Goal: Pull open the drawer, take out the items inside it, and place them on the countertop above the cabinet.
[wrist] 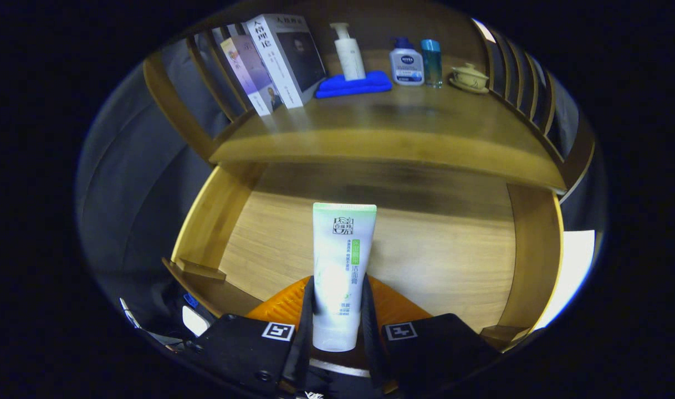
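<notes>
Between the two fingers of the tongs stands a white tube with a green band at its far end; both fingers press its sides, so the tongs are clenched on it. Beneath the tube an orange item lies at the near end of the open drawer, whose pale wooden floor and side walls extend beyond the fingers. Above and beyond the drawer runs the wooden counter. At its far side stand leaning books, a white pump bottle on a folded blue cloth, a white-and-blue bottle, a slim teal bottle and a lidded cup on a saucer.
</notes>
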Available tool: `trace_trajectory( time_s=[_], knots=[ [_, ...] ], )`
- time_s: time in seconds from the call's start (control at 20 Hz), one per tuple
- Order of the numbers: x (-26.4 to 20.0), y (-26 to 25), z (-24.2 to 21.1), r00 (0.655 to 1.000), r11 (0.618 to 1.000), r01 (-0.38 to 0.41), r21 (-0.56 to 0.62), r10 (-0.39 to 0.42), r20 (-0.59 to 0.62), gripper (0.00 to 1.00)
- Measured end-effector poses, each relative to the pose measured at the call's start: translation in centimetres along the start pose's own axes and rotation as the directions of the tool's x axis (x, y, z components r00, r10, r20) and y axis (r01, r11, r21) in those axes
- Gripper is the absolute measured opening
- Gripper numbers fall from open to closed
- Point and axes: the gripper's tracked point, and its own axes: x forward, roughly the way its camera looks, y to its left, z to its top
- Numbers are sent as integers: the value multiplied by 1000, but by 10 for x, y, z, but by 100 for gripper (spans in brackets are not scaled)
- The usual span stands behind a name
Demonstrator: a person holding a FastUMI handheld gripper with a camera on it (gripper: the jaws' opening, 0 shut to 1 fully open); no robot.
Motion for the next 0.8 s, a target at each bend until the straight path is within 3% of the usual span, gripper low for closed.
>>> trace_trajectory(
  time_s=[0.2, 0.4, 0.8],
  knots=[
    [-29, 3, 24, 997, 1000, -26, -16, 27, 66, 45],
    [-39, -9, 65, 993, 999, 10, -37, -6, 115, 45],
    [-8, -43, 167, 988, 994, 38, 100, -53, 147, 45]
  ],
)
